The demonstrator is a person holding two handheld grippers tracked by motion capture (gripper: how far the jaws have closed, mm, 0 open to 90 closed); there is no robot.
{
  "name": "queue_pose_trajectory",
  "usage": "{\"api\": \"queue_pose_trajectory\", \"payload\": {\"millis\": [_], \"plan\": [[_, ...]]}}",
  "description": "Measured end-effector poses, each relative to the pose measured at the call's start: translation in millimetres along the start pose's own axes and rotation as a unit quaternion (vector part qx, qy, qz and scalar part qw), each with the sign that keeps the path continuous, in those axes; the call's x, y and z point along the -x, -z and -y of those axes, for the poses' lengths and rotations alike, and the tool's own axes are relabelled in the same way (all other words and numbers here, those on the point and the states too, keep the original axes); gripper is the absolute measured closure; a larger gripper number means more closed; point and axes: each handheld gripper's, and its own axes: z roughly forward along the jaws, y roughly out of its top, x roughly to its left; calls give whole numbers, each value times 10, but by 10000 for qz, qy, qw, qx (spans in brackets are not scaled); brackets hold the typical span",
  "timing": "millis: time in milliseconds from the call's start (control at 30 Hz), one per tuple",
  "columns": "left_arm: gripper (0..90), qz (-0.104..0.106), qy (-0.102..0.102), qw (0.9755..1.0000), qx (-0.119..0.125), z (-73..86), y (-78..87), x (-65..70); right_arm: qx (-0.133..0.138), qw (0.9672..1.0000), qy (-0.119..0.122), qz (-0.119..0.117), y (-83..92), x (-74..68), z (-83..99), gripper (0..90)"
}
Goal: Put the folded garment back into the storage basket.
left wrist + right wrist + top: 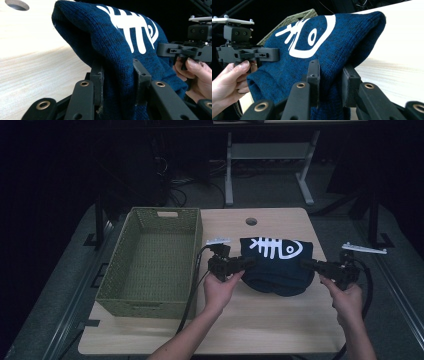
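While the navy knit hat (276,265) lies on the table (280,320) at 3 o'clock from the green woven basket (150,262), both claws pinch it. Left gripper (247,264) clamps its 9 o'clock edge, jaws nearly closed on fabric. Right gripper (306,264) likewise clamps the 3 o'clock edge.

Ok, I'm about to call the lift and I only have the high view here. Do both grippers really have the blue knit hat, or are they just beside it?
Observer: The left gripper has a fold of the hat pinched between its jaws.
Operator: And the right one?
Observer: The right gripper also has knit fabric clamped between its jaws, at the side with the fish-skeleton's head.
Operator: Is the hat lying flat?
Observer: No, in the right gripper view it rises off the table, with a shadow on the wood beneath its edge.
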Motion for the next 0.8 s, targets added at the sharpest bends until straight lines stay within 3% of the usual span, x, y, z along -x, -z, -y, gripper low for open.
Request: {"api": "queue_pose_trajectory", "payload": {"millis": [467, 667, 800], "plan": [[674, 194, 68, 9998, 21, -214, 203, -55, 101, 9992, -140, -368, -33, -149, -190, 720], [671, 233, 140, 9996, 34, -268, 299, -84, 68, 9993, -95, -365, -86, -232, -259, 720], [671, 212, 63, 9997, 58, -318, 358, -82, 108, 9990, -91, -417, -119, -282, -309, 715]]}}
